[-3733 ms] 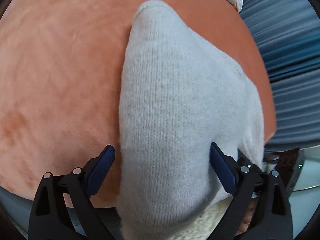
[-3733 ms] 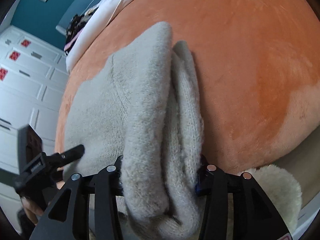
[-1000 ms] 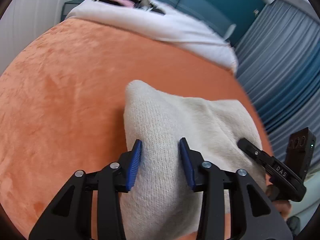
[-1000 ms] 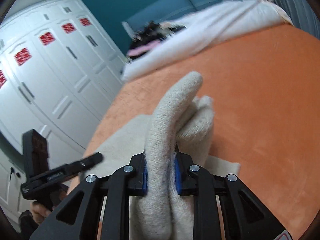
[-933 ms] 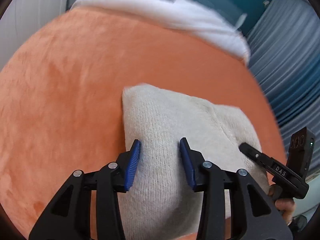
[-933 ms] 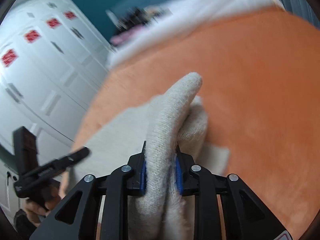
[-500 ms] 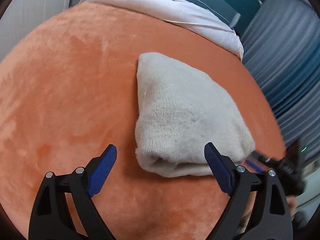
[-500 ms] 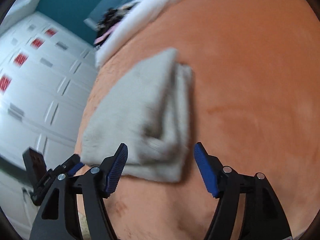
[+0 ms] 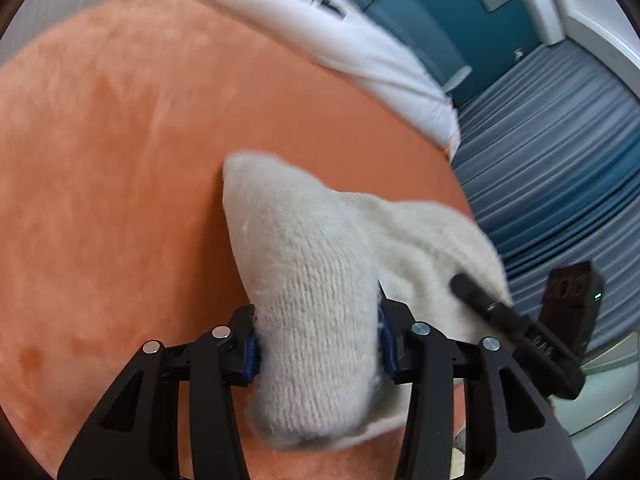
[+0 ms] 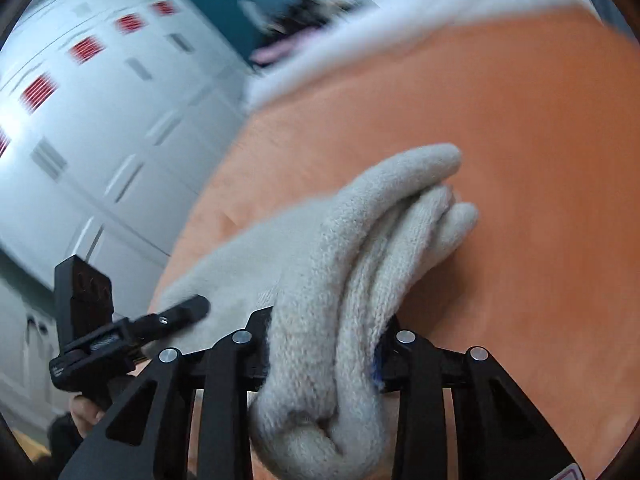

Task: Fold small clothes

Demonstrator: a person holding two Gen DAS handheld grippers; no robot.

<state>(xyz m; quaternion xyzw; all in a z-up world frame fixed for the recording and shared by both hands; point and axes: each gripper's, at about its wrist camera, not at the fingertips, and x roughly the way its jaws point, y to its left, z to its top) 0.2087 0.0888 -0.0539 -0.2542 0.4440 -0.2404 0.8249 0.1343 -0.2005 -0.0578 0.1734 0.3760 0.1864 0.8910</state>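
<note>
A folded cream knitted garment (image 9: 312,280) lies on the orange blanket (image 9: 120,140). My left gripper (image 9: 318,348) is shut on its near left end, the knit bulging between the blue pads. My right gripper (image 10: 326,356) is shut on the garment's (image 10: 360,248) near right end, where several folded layers are bunched. Each gripper shows in the other's view: the right one (image 9: 520,328) at the garment's right edge, the left one (image 10: 132,332) at its left edge.
The orange blanket (image 10: 520,140) covers a bed. A white duvet (image 9: 360,44) with dark and pink clothes lies at the far end. Blue-grey curtains (image 9: 560,140) hang to the right, white wardrobe doors (image 10: 80,120) to the left.
Half a second ago both grippers were open with the folded garment lying free on the blanket. Now both have closed on its near ends and the views have tilted up.
</note>
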